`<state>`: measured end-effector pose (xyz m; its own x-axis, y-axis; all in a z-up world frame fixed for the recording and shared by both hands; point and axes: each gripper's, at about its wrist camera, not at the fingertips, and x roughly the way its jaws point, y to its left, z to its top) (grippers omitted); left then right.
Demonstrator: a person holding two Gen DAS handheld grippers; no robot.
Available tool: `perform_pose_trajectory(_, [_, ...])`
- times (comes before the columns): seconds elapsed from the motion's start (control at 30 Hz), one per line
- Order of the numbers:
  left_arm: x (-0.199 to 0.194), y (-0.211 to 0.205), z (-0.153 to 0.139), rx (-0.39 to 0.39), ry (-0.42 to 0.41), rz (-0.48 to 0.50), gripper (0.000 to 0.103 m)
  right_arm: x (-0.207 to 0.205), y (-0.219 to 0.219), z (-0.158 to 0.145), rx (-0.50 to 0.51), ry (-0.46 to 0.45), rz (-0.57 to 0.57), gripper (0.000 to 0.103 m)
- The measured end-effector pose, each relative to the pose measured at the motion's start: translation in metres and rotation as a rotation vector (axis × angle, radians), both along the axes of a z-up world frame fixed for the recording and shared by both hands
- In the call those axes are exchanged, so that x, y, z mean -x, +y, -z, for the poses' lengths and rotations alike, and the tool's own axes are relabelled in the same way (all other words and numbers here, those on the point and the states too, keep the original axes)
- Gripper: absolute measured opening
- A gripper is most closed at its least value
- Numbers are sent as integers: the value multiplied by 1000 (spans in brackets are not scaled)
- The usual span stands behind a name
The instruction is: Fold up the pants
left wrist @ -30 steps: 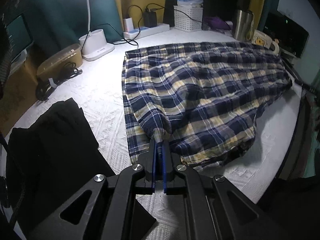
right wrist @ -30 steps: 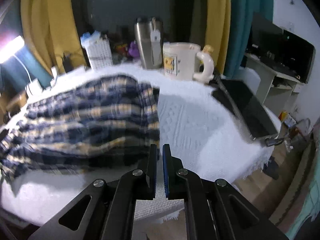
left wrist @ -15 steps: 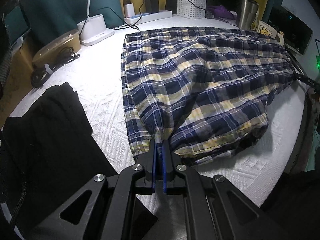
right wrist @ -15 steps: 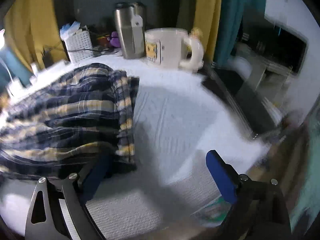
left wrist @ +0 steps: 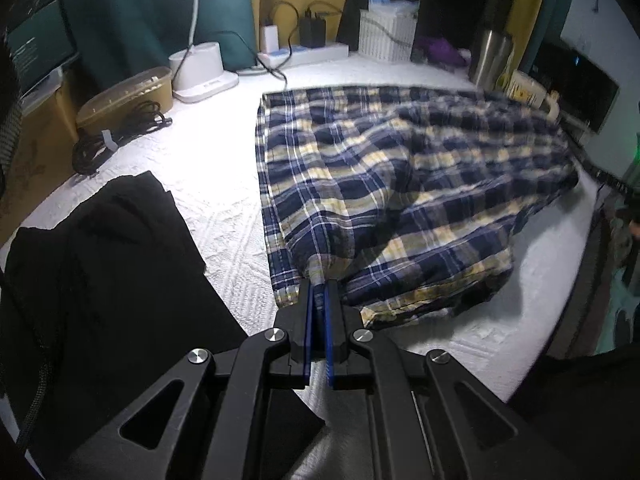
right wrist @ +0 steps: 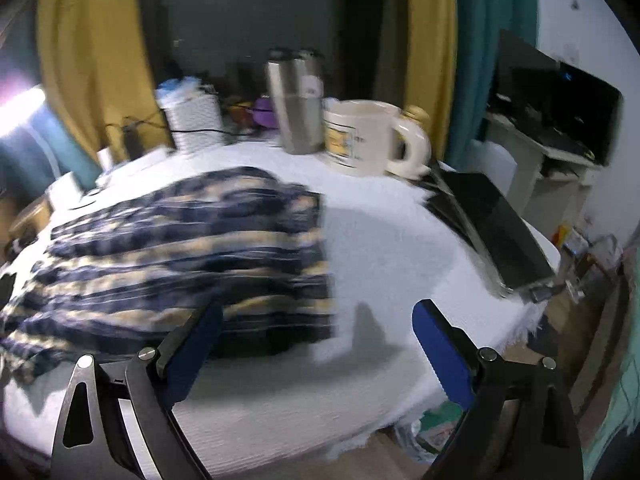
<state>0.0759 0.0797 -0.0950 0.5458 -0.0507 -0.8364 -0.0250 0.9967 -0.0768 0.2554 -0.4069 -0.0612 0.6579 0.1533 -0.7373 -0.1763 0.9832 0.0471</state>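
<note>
The plaid pants (left wrist: 400,184) lie spread across the white textured cover (left wrist: 224,208) of the table, blue, navy and yellow checks, doubled over with a rumpled upper layer. The left gripper (left wrist: 319,286) has its blue-lined fingers pressed together on a bunch of that fabric at the near edge of the pants, the cloth rising in a small peak between the pads. Just left of it a black garment (left wrist: 100,264) lies flat on the cover, apart from the plaid.

In the right wrist view the right gripper (right wrist: 316,328) stands spread wide, its blue pads (right wrist: 440,344) well apart with nothing between them, above bare cover at the near right side of the pants (right wrist: 180,256). The plaid is smeared by motion blur there, so its exact edge is hard to place; it seems to end just beside the left finger.

Behind the pants stand a steel tumbler (right wrist: 296,104) and a cream mug (right wrist: 364,136), close together, with a white basket (right wrist: 196,120) further left. A dark flat slab (right wrist: 492,224) lies along the right rim of the table. At the far left in the left wrist view sit a coiled black cable (left wrist: 116,136), a tan lidded tub (left wrist: 128,92) and a white power strip (left wrist: 308,52)
</note>
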Motion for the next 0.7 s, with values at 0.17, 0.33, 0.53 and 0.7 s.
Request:
perform_pose_trajectory(0.17, [8, 13, -8, 20, -21, -68, 5, 18, 39, -11, 7, -25, -106, 96])
perform_pose_trajectory(0.33, [15, 29, -5, -39, -16, -137, 5, 28, 57, -9, 19, -18, -149, 96])
perform_pose_trajectory(0.53, [5, -10, -19, 14, -81, -27, 46, 26, 44, -13, 21, -25, -126, 96])
perform_pose_trajectory(0.7, [-17, -78, -19, 66, -89, 154, 50, 25, 24, -14, 15, -28, -96, 96])
